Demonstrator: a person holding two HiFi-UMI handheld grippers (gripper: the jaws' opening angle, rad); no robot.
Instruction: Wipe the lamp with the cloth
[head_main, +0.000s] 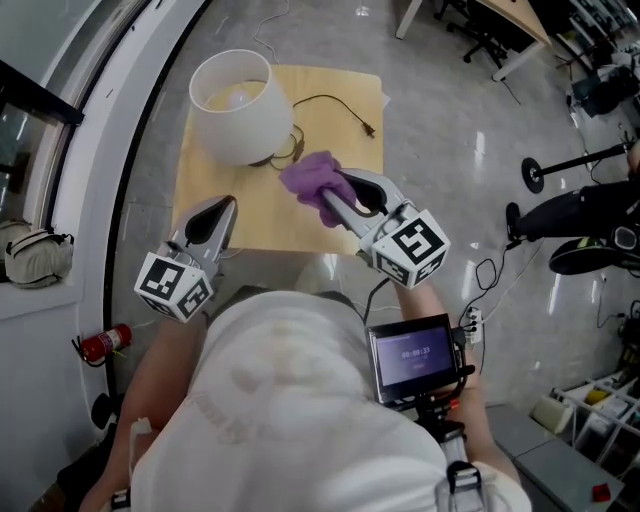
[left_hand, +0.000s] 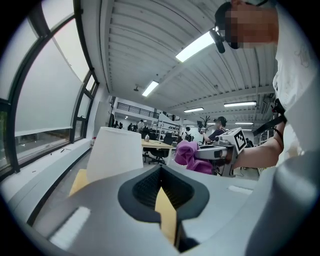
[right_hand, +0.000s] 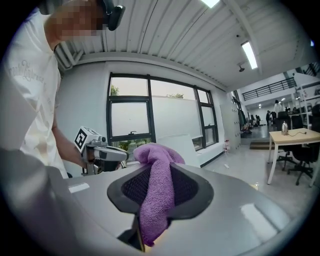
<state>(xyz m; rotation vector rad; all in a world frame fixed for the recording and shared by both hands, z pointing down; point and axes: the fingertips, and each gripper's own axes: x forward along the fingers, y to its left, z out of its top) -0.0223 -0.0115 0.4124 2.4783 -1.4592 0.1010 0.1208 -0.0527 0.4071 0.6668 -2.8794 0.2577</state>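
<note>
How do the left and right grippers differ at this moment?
The right gripper is shut on the purple cloth; the left gripper is shut with nothing between its jaws. In the head view the left gripper points nearly straight up the picture at the white lamp, while the right gripper angles in from the lamp's lower right. Both carry a marker cube and reach over the wooden table.

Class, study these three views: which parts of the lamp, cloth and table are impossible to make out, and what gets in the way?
- Lamp base: head view, almost wholly under the lamp shade; left gripper view, behind the left gripper's body.
- Cloth: its lower end vanishes between the right gripper's jaws, right gripper view.
- Table legs: head view, under the table top.
- Lamp's plug: head view, too small to tell its type.
</note>
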